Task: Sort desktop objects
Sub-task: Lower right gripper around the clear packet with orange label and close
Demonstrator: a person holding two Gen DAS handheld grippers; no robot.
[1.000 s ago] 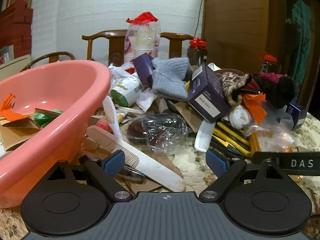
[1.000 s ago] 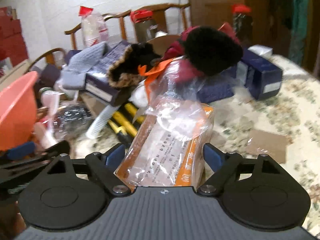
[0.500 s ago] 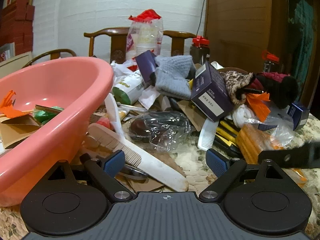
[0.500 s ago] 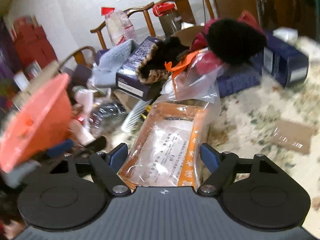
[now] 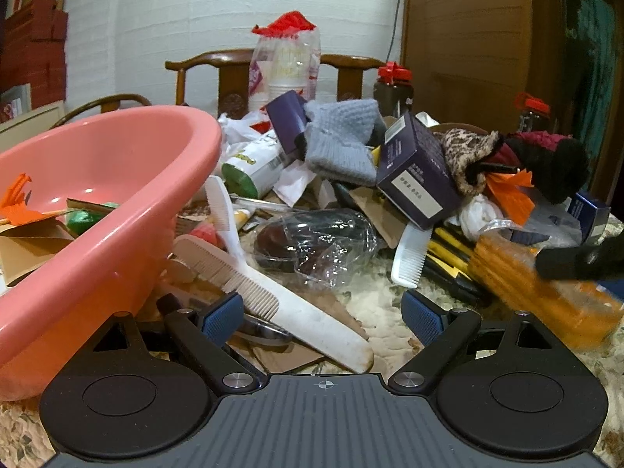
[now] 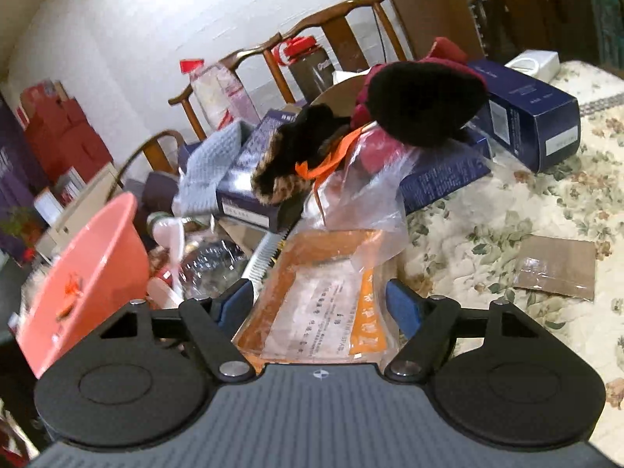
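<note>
Right gripper (image 6: 319, 304) straddling the orange packet (image 6: 312, 304): near end of the packet between the blue pads (image 6: 401, 306), jaws wide and slightly clear of both edges as far as visible, so not clamped; contact cannot be confirmed. Packet long axis running straight ahead along the fingers, far end tucked under a clear plastic bag (image 6: 366, 195) and toward the pile of boxes and the black hat (image 6: 421, 105). Left gripper (image 5: 323, 318) also spread, gripping nothing, parked low over the table with the white comb (image 5: 312, 312) lying diagonally between its pads, handle end nearest. Pink basin (image 5: 109, 210) hard on the left, just beside the left gripper, already holding cardboard and orange scraps. From the left wrist view, packet (image 5: 538, 288) off to the right, motion-blurred, with the right tool's dark finger across it. Key geometry: packet directly in line with the right tool, well apart from the left one, so right hand clearly the nearer. Judgement: closing across the packet's short width looks like the next call, then carrying leftward to the basin. Risk: loose plastic bag on top dragging along, slick wrapper sliding between the pads.
</note>
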